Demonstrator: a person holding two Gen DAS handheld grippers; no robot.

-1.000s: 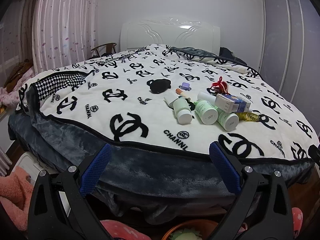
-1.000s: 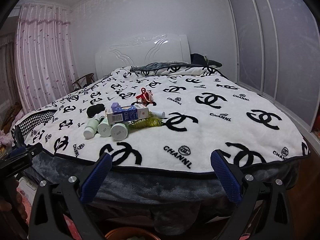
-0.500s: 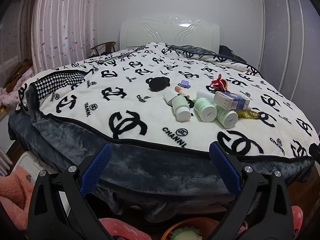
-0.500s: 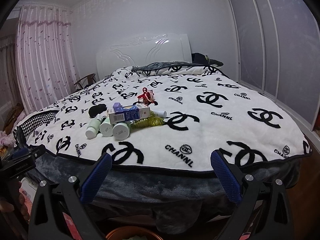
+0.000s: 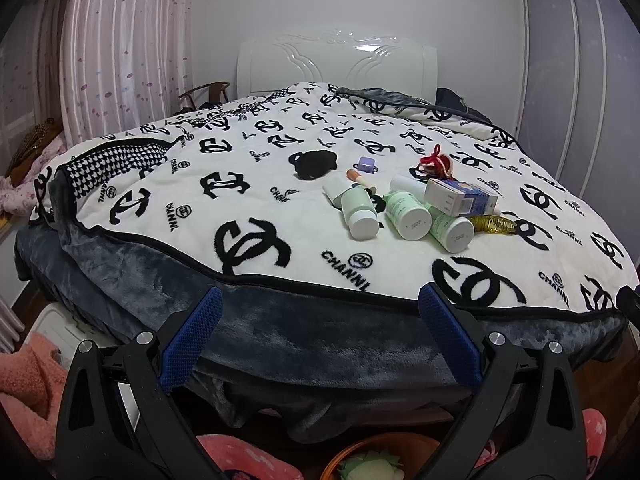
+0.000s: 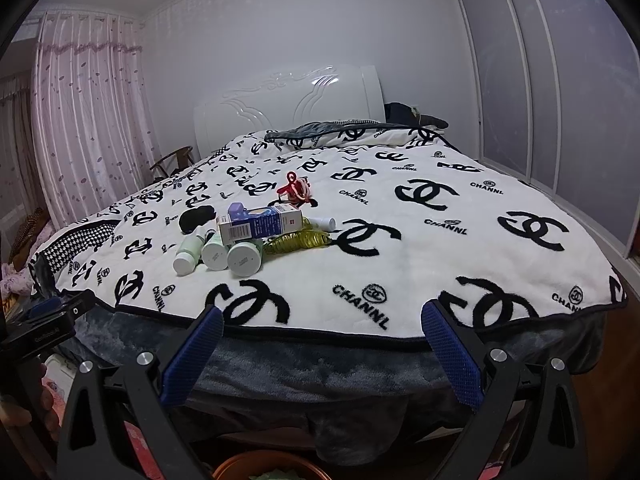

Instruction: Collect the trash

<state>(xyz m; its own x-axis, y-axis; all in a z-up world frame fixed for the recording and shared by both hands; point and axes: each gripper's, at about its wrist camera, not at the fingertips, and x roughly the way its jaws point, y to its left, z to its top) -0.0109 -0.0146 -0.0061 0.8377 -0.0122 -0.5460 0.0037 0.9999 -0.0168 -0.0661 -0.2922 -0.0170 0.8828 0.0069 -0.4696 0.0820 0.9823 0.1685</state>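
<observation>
In the left wrist view, the left gripper (image 5: 318, 312) is spread wide with nothing between its blue textured pads (image 5: 192, 342). It hangs in front of the foot edge of the bed (image 5: 280, 344), apart from it. The white plush blanket (image 5: 248, 196) with black logos ends in a dark border, and grey fleece falls below it. Much open blanket lies to the left of the trash. The trash sits in a tight group on the right half: three pale green bottles (image 5: 404, 214) lying on their sides with white caps toward the camera, a white and blue carton (image 5: 460, 198) resting on top of them, and a crumpled yellow plastic bottle (image 5: 492, 224) just beside. Behind them are a black fabric piece (image 5: 314, 164), a small purple case (image 5: 366, 164) and a red and white string bundle (image 5: 436, 162). An orange bowl (image 5: 380, 454) below holds something pale green.

In the right wrist view, the right gripper (image 6: 322, 318) is also wide apart and empty, near the foot edge. The same group lies left of centre, and the broad right side of the blanket is free. The left gripper's body shows at the left border.
</observation>
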